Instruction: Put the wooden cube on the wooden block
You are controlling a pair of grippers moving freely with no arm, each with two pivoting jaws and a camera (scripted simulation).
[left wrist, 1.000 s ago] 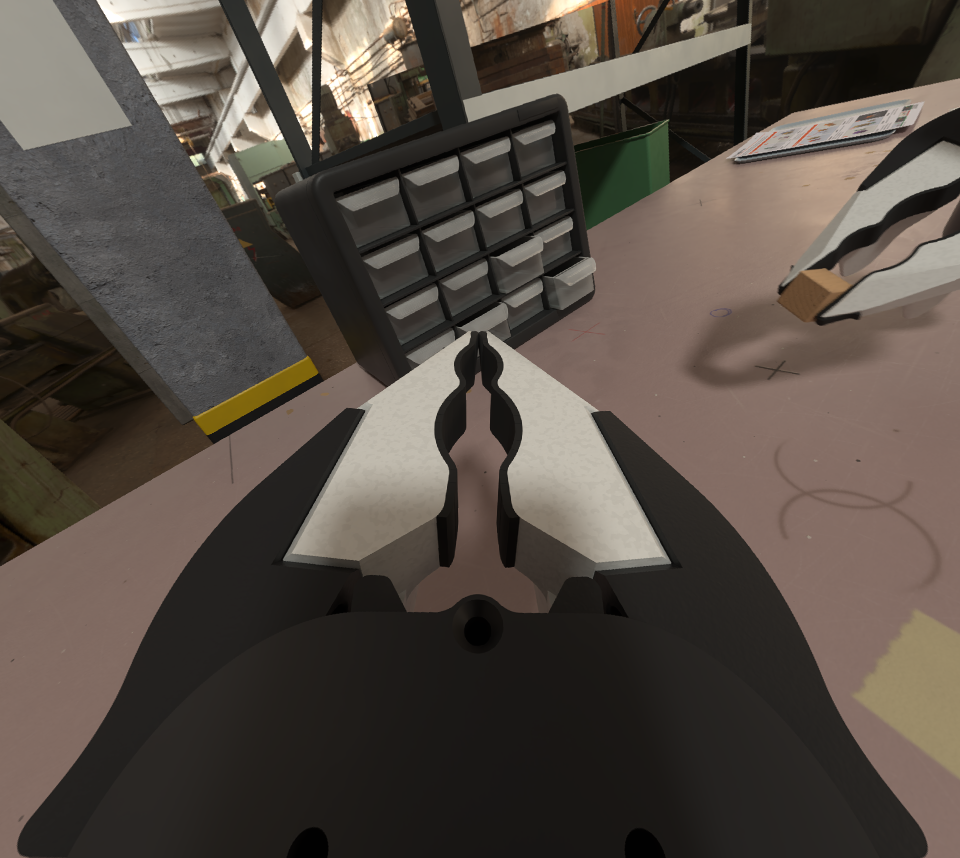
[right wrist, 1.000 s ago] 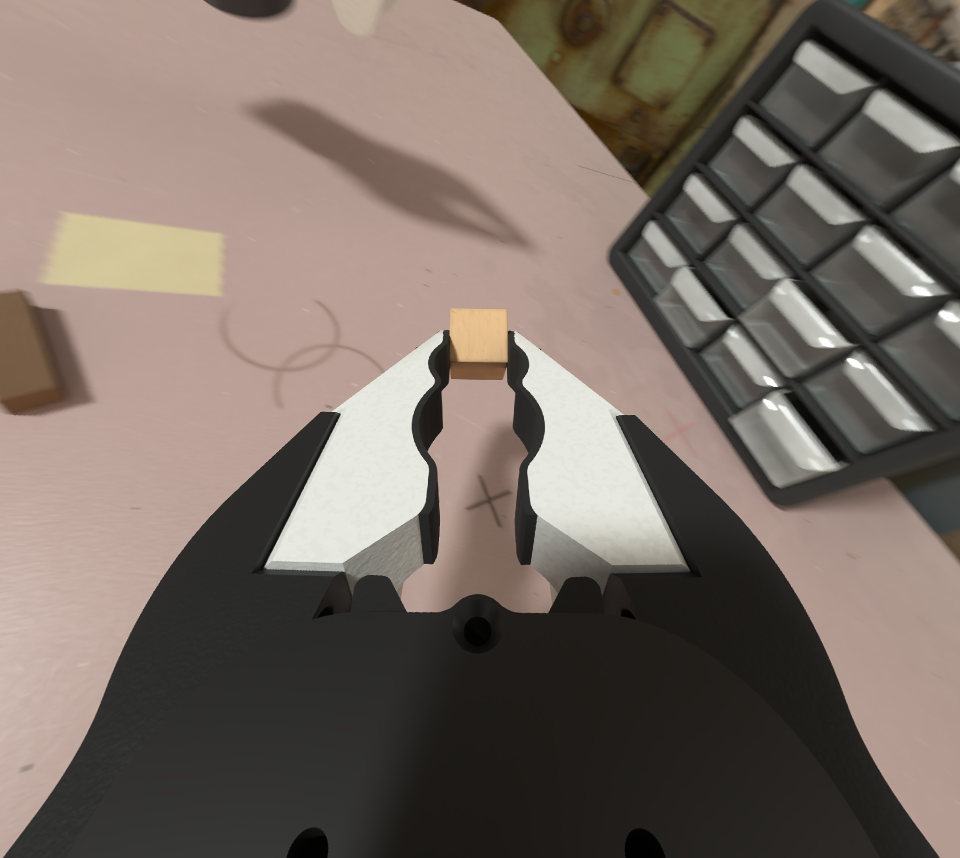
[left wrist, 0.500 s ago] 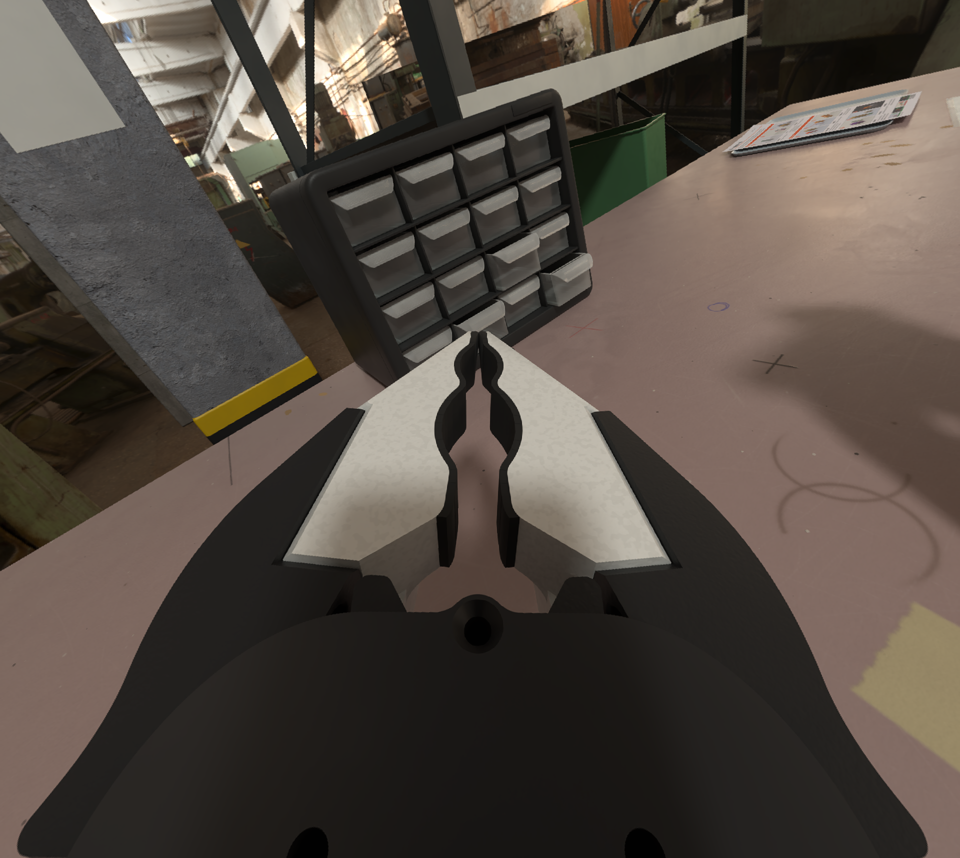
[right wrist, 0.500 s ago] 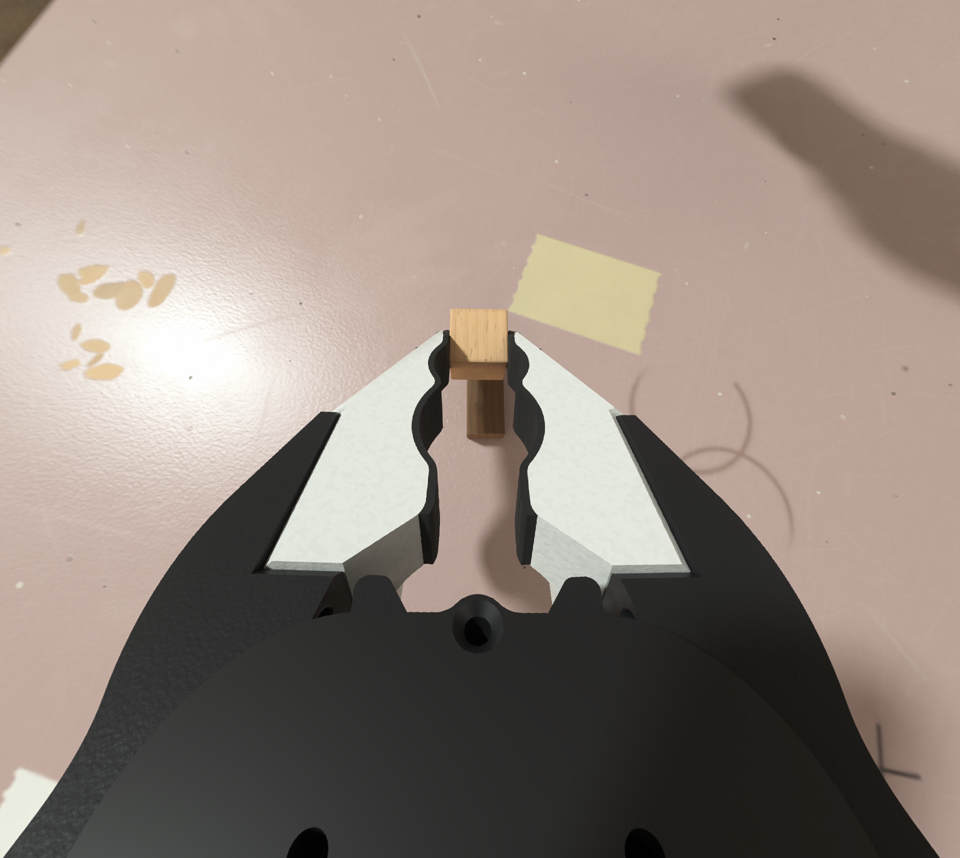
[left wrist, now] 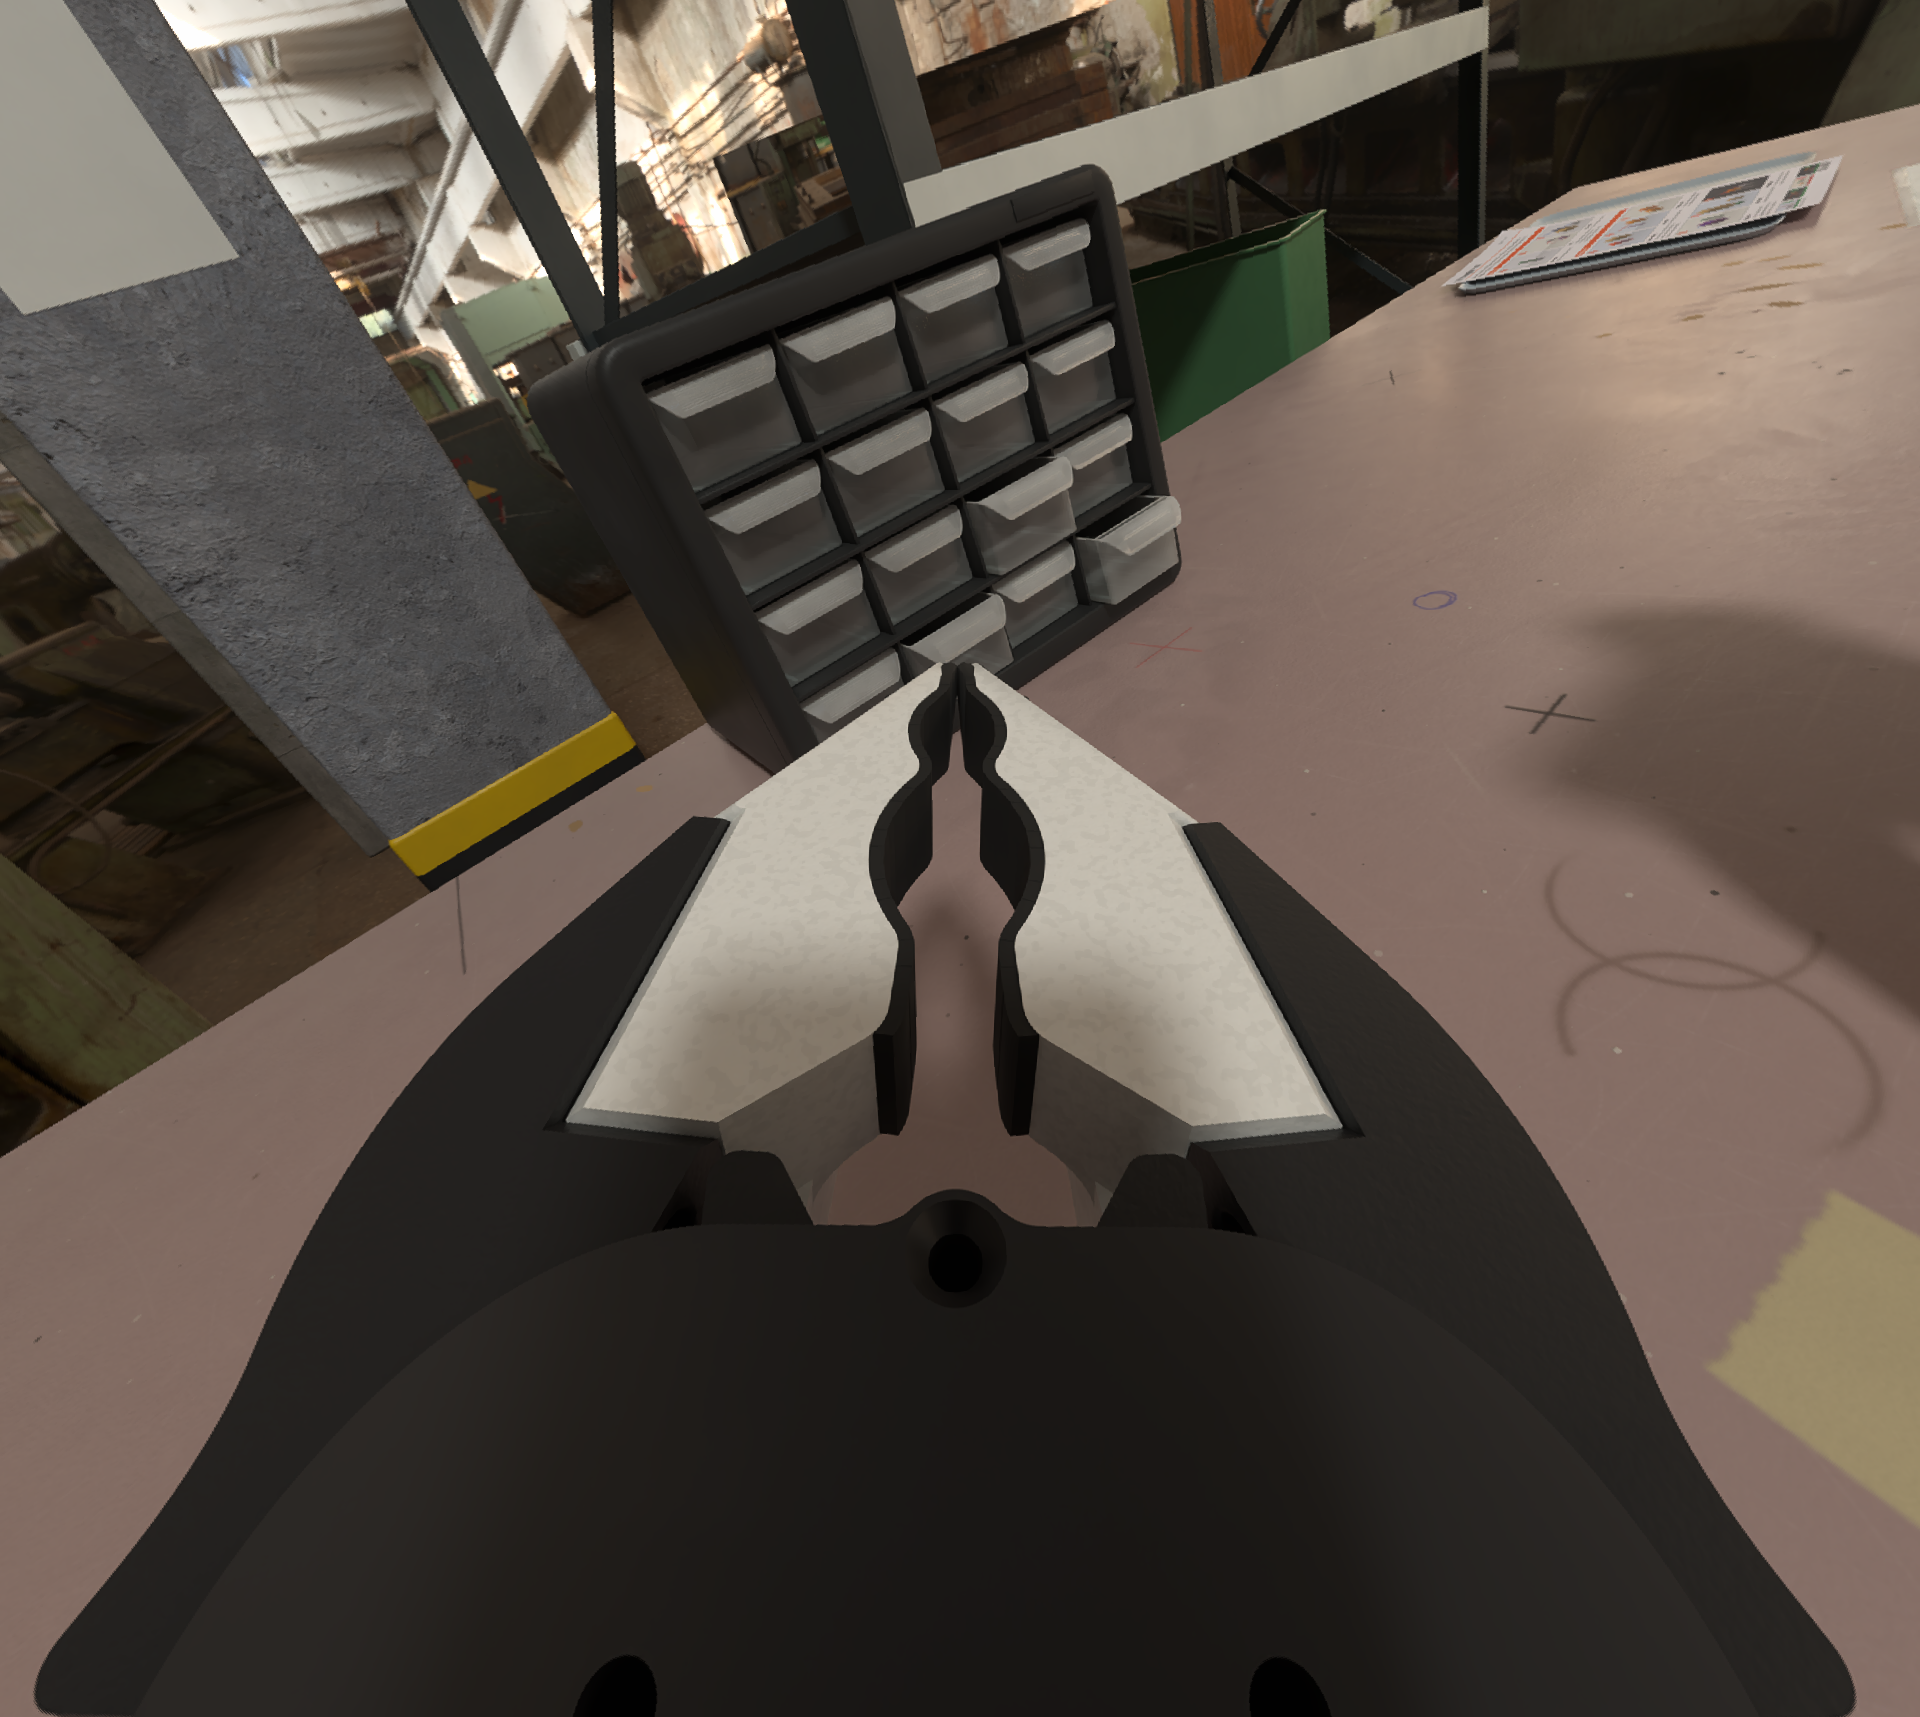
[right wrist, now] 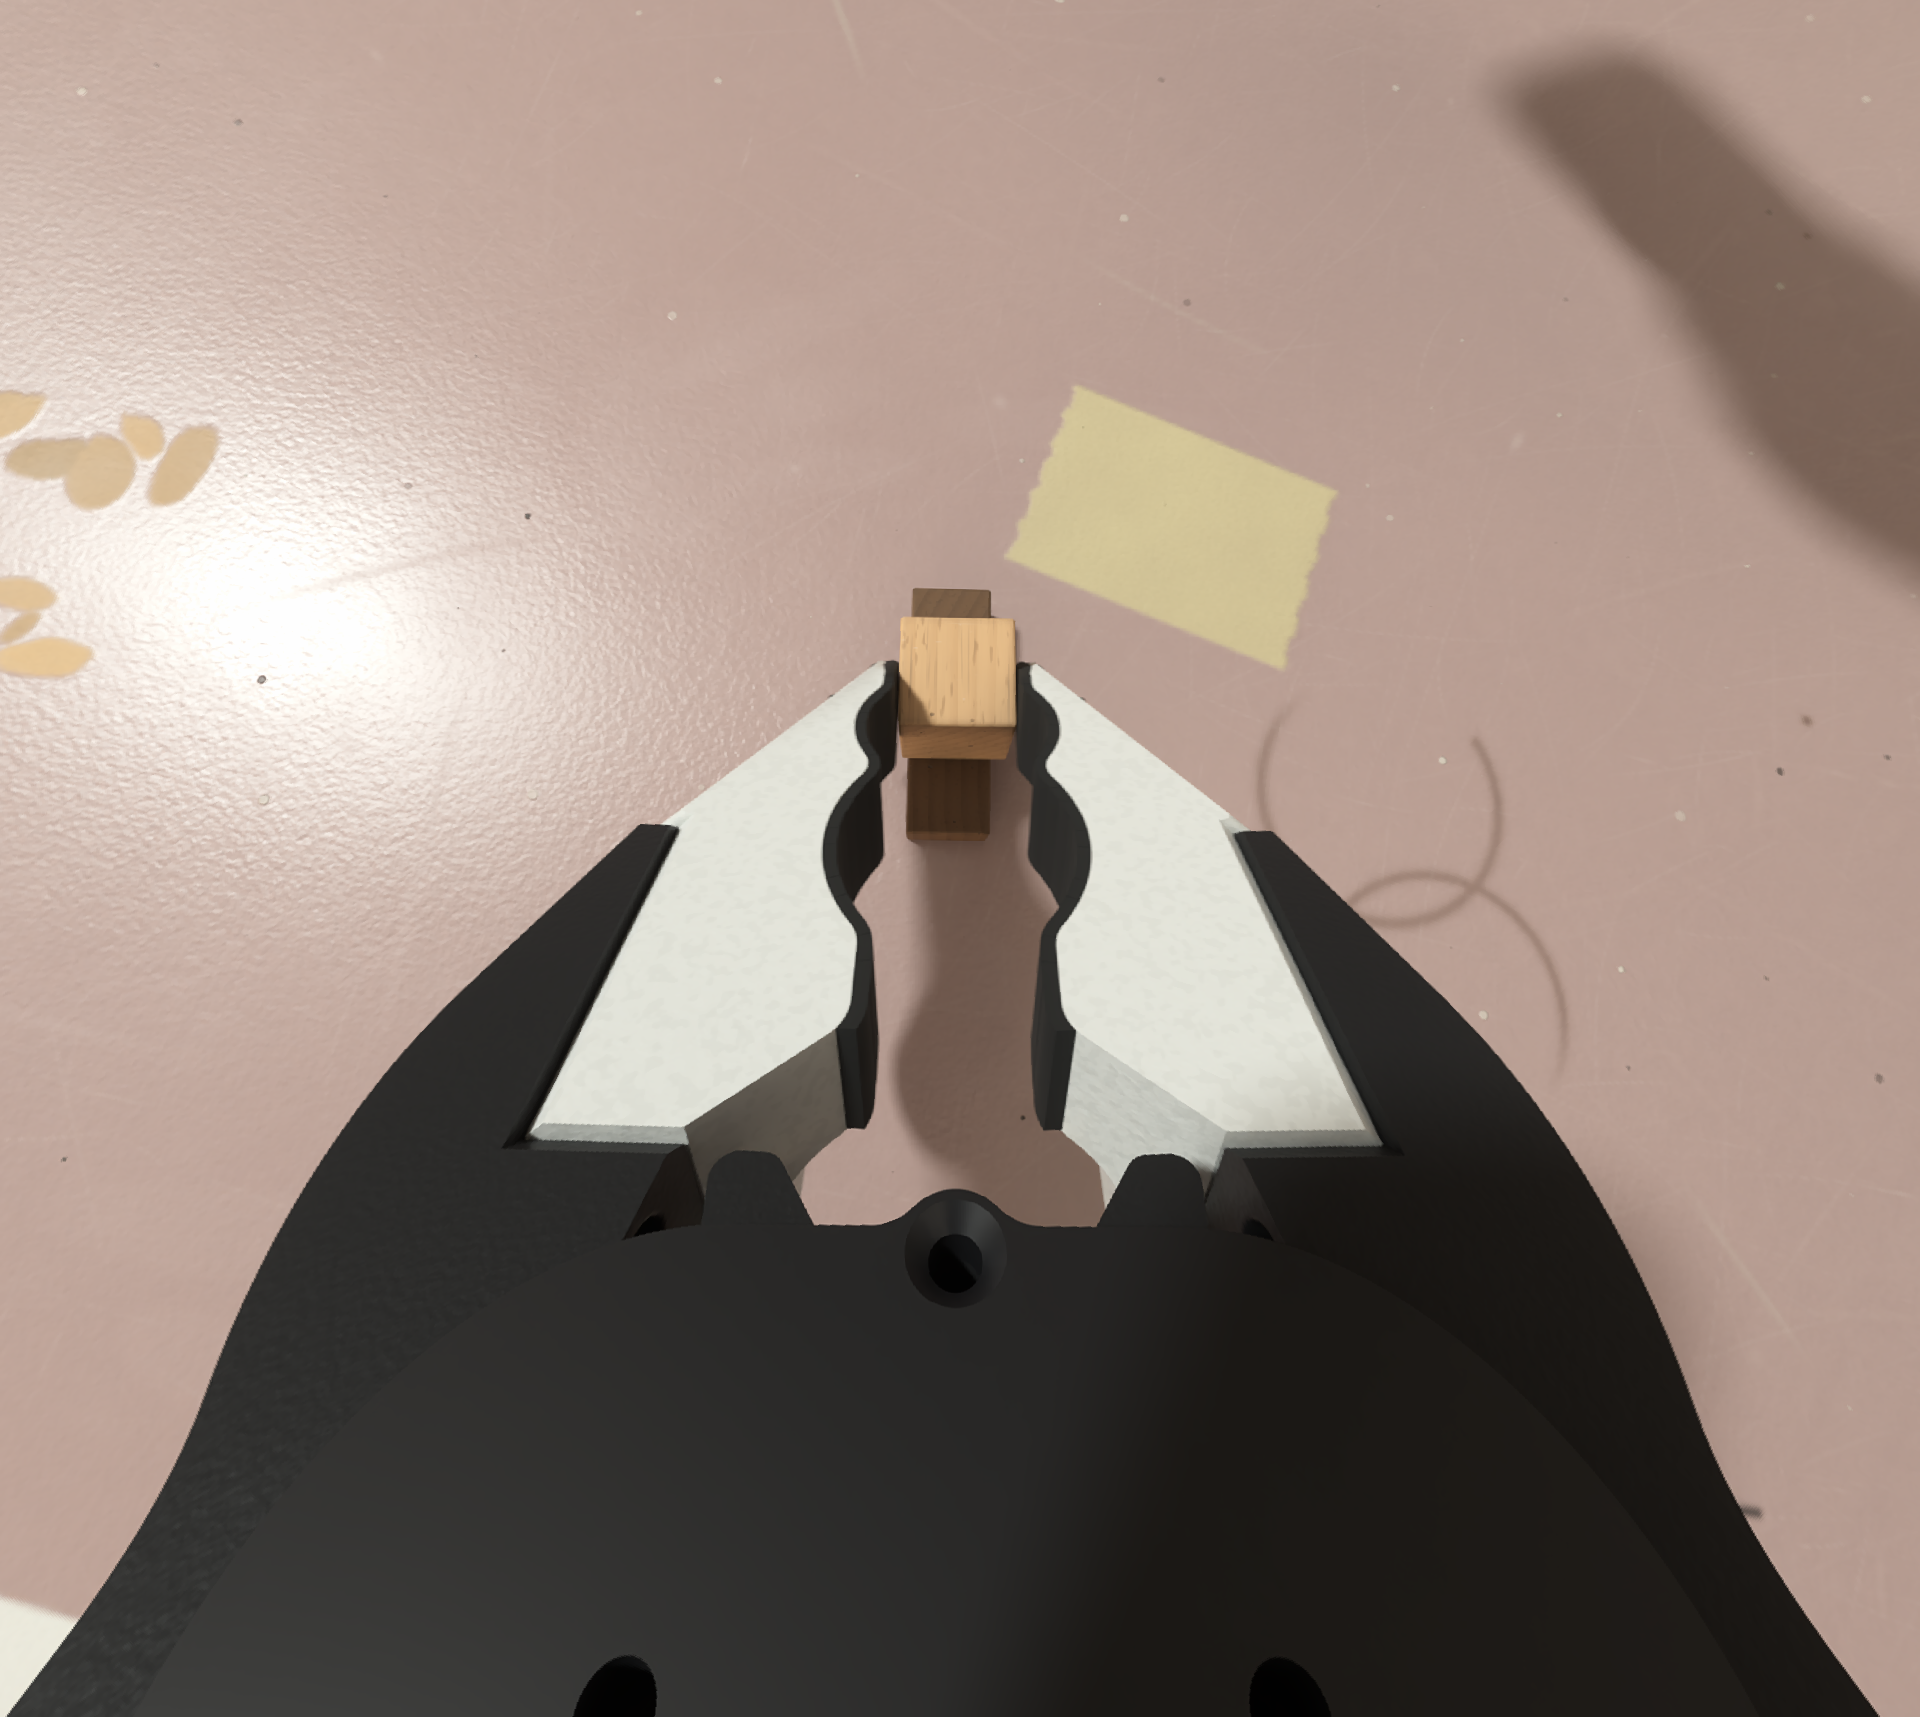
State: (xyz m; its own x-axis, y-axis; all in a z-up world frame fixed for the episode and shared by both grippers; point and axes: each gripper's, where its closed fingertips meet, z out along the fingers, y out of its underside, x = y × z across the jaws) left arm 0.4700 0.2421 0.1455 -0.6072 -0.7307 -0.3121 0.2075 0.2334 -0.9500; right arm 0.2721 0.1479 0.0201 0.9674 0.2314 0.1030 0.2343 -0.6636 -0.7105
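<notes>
In the right wrist view, my right gripper [right wrist: 956, 680] is shut on the light wooden cube [right wrist: 956, 670], held at the fingertips. The dark brown wooden block [right wrist: 945, 800] lies on the pink table directly under the cube. Its ends show beyond the cube on the near and far sides. I cannot tell whether the cube touches the block. My left gripper [left wrist: 956, 675] is shut and empty, low over the table in front of a drawer cabinet. The cube and block do not show in the left wrist view.
A black cabinet of small clear drawers [left wrist: 914, 441] stands at the table's edge. A yellow tape patch [right wrist: 1174, 524] lies just right of the block. A leaflet [left wrist: 1642, 223] lies far right. A grey pillar [left wrist: 260, 472] and green bin [left wrist: 1236, 306] stand beyond the table.
My right gripper swung left with the cube, came over the block and moved lower toward it. The left gripper has stayed still and shut.
</notes>
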